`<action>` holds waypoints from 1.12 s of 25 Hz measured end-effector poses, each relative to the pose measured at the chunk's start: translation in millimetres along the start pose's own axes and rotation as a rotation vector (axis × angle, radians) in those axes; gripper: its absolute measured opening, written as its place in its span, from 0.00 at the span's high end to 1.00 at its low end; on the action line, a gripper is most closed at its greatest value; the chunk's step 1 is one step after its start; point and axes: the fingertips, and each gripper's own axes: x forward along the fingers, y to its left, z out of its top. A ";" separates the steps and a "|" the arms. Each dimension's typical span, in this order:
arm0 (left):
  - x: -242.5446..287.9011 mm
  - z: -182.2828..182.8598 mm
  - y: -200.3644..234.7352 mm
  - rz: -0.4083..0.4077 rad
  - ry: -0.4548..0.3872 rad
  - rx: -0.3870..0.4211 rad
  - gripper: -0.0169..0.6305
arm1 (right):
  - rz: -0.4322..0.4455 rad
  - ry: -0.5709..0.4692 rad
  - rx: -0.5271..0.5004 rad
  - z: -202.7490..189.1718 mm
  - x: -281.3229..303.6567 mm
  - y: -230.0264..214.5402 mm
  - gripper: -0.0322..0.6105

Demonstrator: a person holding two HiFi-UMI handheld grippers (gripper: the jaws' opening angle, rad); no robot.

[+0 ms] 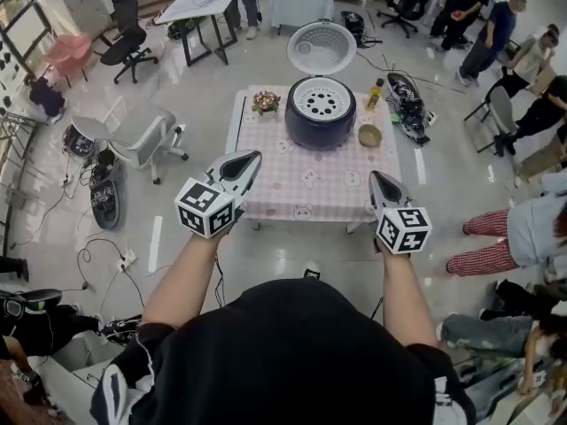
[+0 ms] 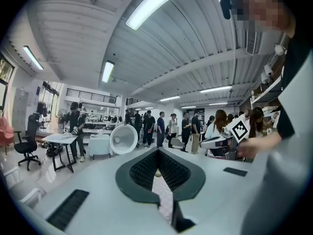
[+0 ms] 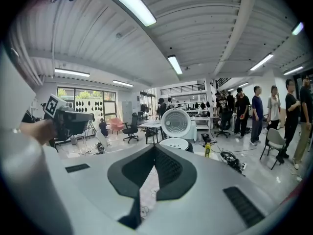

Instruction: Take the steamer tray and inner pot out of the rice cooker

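I am working in what is looking like a big open lab or research workroom, not a home kitchen. Long strip lights (image 2: 155,2) are glowing on a ribbed ceiling (image 3: 205,28). A black office chair (image 1: 124,32) and a folding table (image 1: 202,5) are sitting at the upper left. Cables (image 1: 87,253) are trailing over the glossy floor (image 1: 204,87) at the lower left. People (image 1: 493,27) are gathering at the upper right, and a small cloth-covered table (image 1: 306,193) is standing alone mid-frame.
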 end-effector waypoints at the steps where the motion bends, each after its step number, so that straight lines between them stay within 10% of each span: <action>1: 7.6 -0.2 0.3 0.001 0.006 0.001 0.94 | 0.006 0.004 0.001 0.0 5.4 -6.2 0.94; 28: 168.6 -14.0 26.5 0.099 0.145 -0.023 0.94 | 0.208 0.073 0.006 0.7 141.2 -122.9 0.94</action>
